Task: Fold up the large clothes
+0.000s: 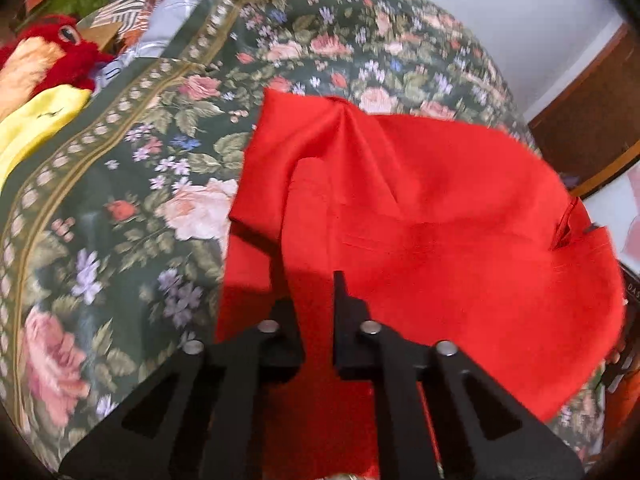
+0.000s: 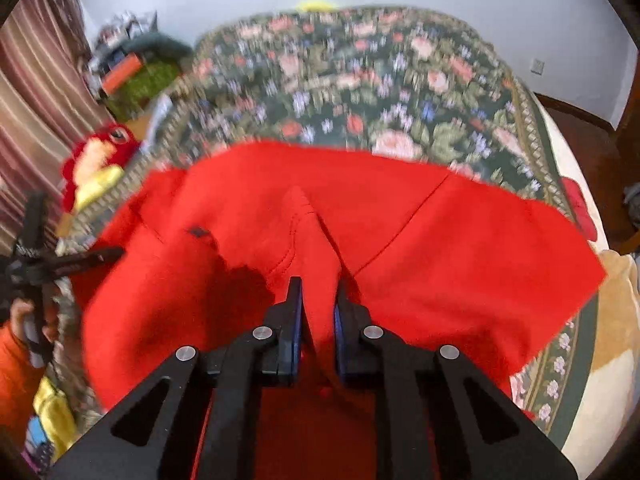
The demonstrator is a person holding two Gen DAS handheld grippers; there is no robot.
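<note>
mid-fold step, my read: both claws carry cloth across. one large red fleece garment (image 2: 400, 240) lies on the bed's dark green floral bedspread (image 1: 120, 200), spread ahead of both claws and running under them. right claw (image 2: 318, 292) is nearly closed, pinching a raised ridge of the red cloth between its blue-padded fingers (image 2: 297, 320). left claw (image 1: 316, 296) is narrow too, with red cloth between the fingers; grip looks likely, not certain. next move calls for both claws travelling together, edges aligned, then lowering and letting go. count: 1 garment, 2 claws, 1 red plush toy (image 1: 60, 48) far left of the left claw, 1 yellow cloth (image 1: 36, 120) just below it.
</note>
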